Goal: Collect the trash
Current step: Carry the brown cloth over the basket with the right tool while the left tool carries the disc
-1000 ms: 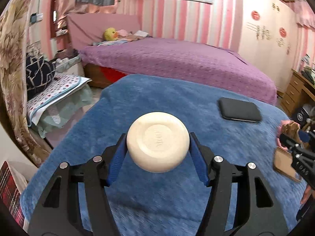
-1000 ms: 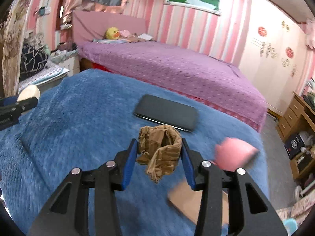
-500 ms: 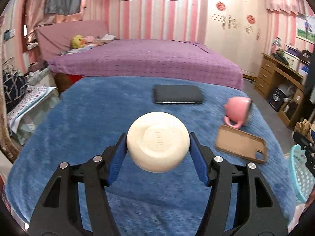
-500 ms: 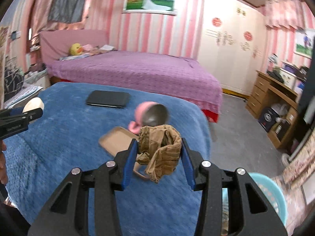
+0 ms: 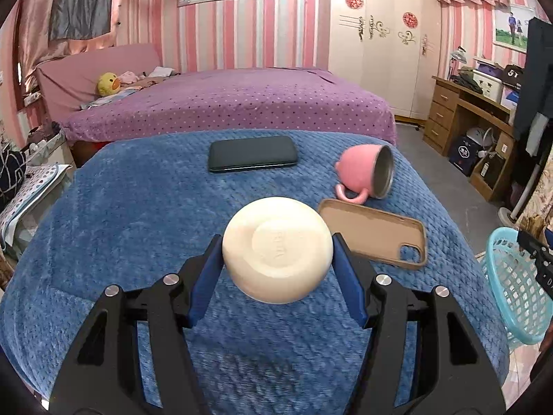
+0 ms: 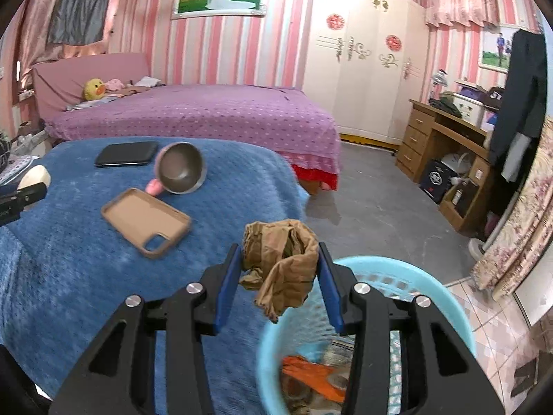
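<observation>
Right tongs (image 6: 279,273), low in the middle of the right wrist frame, are clenched on a crumpled brown paper wad (image 6: 280,259) that hangs over the near rim of a light blue plastic lattice basket (image 6: 446,297) at lower right. To drop it cleanly, I would carry the wad further over the basket's mouth before letting go, since it sits right at the edge. Inside the basket lie orange scraps (image 6: 311,377) and other blurred litter. Left tongs (image 5: 277,263) grip a round cream-coloured soap-like puck (image 5: 277,254) above the blue fleece-covered desk (image 5: 131,214); the same basket shows at that frame's right edge, well apart. Further back, a tipped pink metal-lined mug (image 6: 179,172) lies empty.
</observation>
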### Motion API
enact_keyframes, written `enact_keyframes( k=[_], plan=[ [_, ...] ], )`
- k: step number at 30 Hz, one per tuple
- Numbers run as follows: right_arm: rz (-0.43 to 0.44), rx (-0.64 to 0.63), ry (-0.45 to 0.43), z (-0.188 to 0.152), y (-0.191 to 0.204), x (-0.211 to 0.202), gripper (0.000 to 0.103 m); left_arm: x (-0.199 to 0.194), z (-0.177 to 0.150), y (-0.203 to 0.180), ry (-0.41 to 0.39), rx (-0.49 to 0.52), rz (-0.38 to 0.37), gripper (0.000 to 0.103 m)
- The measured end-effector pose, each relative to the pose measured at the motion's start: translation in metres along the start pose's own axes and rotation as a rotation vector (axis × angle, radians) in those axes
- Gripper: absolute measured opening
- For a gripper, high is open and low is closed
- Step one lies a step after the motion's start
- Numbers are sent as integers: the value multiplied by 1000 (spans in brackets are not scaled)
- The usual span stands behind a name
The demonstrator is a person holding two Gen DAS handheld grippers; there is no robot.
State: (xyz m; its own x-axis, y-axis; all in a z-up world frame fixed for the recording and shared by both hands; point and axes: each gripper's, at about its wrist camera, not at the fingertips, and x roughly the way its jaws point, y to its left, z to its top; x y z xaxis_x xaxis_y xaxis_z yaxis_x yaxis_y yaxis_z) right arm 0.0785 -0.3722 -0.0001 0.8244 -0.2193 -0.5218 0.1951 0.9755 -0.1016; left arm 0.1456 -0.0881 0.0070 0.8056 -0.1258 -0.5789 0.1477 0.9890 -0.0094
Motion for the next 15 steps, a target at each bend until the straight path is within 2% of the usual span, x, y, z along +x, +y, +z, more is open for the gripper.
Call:
enact_keyframes(
  k=[8, 11, 15],
  plan=[
    [-52, 66, -5, -10, -52, -6, 43, -6, -3, -43, -17, 47, -27, 61],
    [-71, 85, -5, -16, -72, -9, 43, -9, -8, -70, -24, 93, -42, 61],
    [-99, 96, 12, -27, -93, -7, 43, -13, -15, -102, -29, 110, -98, 61]
  ],
)
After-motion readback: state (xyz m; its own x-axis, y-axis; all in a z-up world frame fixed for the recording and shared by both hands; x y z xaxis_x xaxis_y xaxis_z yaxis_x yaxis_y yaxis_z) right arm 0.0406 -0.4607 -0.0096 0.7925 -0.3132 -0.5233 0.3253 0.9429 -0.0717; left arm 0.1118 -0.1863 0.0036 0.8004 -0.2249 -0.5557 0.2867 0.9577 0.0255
